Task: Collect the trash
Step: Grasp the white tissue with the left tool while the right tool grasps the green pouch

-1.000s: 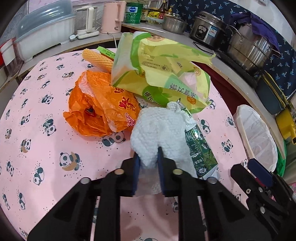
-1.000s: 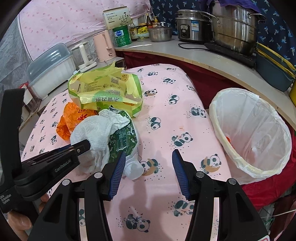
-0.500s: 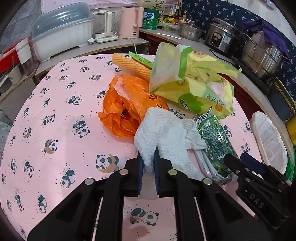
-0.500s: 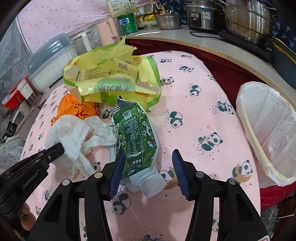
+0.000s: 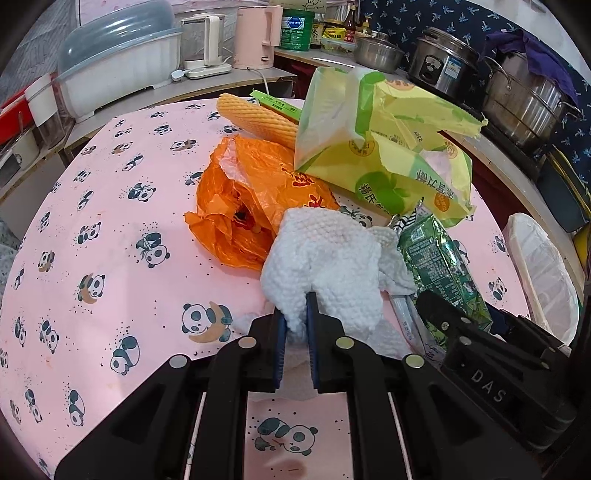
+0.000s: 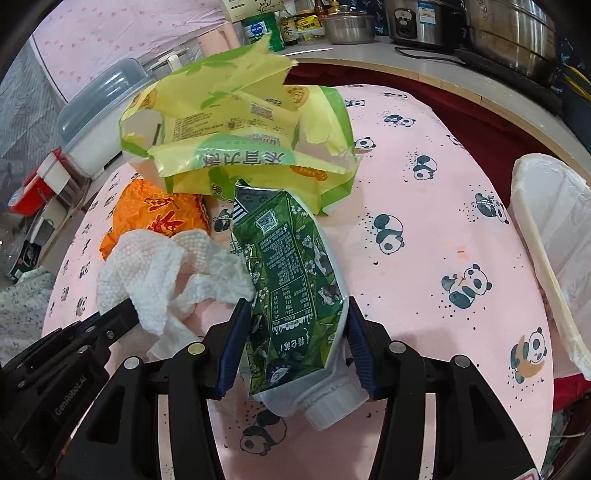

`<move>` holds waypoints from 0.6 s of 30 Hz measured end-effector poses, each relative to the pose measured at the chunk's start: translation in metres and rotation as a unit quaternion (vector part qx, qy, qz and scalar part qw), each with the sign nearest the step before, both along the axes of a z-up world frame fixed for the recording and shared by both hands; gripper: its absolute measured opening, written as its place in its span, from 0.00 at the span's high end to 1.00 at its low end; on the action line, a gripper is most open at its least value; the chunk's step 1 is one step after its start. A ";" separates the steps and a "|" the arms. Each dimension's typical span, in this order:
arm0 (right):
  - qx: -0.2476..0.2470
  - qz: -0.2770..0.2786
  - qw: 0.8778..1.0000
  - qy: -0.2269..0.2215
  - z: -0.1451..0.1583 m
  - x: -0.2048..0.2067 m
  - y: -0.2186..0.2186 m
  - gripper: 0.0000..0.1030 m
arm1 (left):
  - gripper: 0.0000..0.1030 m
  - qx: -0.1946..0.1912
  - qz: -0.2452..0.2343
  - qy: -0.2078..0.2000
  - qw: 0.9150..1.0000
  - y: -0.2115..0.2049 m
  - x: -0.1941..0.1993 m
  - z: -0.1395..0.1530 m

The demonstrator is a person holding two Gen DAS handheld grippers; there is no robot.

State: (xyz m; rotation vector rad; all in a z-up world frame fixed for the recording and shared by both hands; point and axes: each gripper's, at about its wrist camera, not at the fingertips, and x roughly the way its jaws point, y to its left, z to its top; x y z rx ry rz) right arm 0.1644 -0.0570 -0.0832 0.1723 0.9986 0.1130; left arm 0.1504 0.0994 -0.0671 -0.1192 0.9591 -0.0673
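Note:
My left gripper [image 5: 295, 325] is shut on a crumpled white paper towel [image 5: 325, 266], also seen in the right wrist view [image 6: 162, 273]. My right gripper [image 6: 295, 332] is open with its jaws on either side of a crushed green drink carton [image 6: 291, 280], which lies on the table; the carton also shows in the left wrist view [image 5: 439, 266]. Beyond lie an orange plastic bag [image 5: 251, 199], a large yellow-green torn bag [image 5: 384, 155] and a yellow foam net sleeve [image 5: 258, 118]. A white-lined trash bin [image 6: 554, 243] stands off the table's right edge.
The round table has a pink panda-print cloth [image 5: 110, 229]. Behind it a counter holds a covered dish rack [image 5: 118, 74], pink kettle [image 5: 255, 33], rice cooker [image 5: 443, 66] and steel pots [image 5: 524, 99].
My right gripper has moved forward and left, from open table to straddling the green carton. My left gripper has stayed shut on the paper towel and drawn back a little.

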 end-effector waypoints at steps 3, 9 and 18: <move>-0.007 0.004 1.000 -0.009 0.003 -0.006 0.003 0.59 | 0.90 0.003 -0.003 -0.001 1.000 -0.002 -0.001 0.000; 0.011 0.004 1.000 -0.017 0.014 -0.020 -0.006 0.72 | 0.90 -0.003 -0.013 -0.004 1.000 -0.011 -0.008 0.007; 0.014 -0.021 0.999 -0.039 0.032 -0.056 -0.033 0.76 | 0.90 0.000 -0.046 -0.019 0.999 -0.041 -0.030 0.022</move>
